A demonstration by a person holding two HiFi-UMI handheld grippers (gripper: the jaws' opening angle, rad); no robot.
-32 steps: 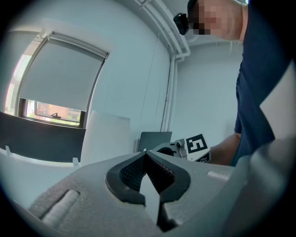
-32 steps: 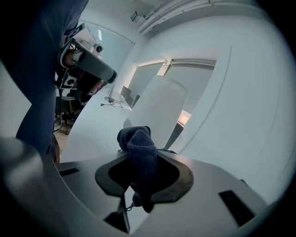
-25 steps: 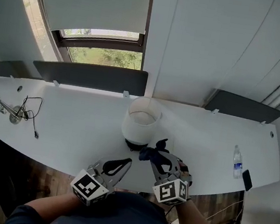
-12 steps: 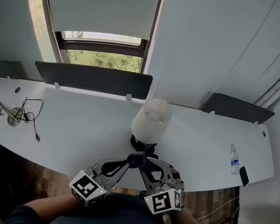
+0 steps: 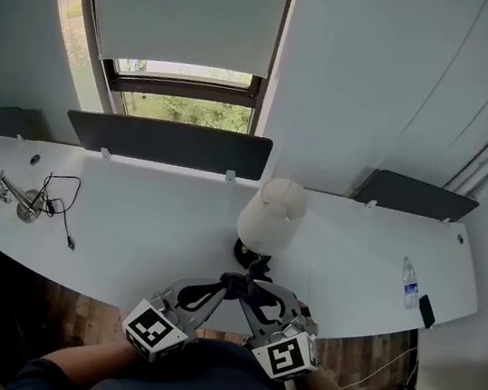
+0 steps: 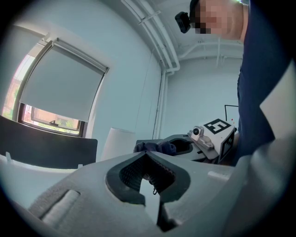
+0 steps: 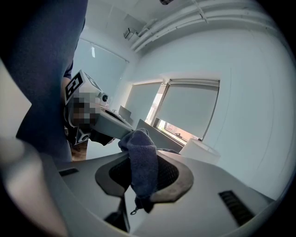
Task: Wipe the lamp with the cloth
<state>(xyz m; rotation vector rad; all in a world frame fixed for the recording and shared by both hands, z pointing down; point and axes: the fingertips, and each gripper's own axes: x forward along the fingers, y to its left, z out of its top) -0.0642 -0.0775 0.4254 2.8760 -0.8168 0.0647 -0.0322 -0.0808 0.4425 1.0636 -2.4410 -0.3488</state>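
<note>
Pinching the dark blue cloth (image 7: 141, 159) firmly in the right gripper (image 5: 247, 289), with a wad bunched past the tips and a tail draped down over the pads. Holding the left gripper (image 5: 219, 285) drawn narrow, tips together on nothing visible, just beside that wad above the near edge of the white desk (image 5: 132, 208). Facing the lamp (image 5: 270, 217) just ahead, upright on its dark base, its pale shade near the cloth but apart from it. Probably poised to begin the wipe, with no contact on the shade yet.

Reach forward with the right and lead with the bunched wad rather than the hard tips. Meet the shade gently from the side and press lightly, since likely thin and easy to dent or tip over. Sweep round the curve in slow arcs, top to bottom, then on toward the base. Hold the clamp steady throughout to avoid dropping the cloth mid-stroke. Consider steadying the base with the left, or else draw it clear to avoid snagging the hanging tail. Mind the desk edge close below.
</note>
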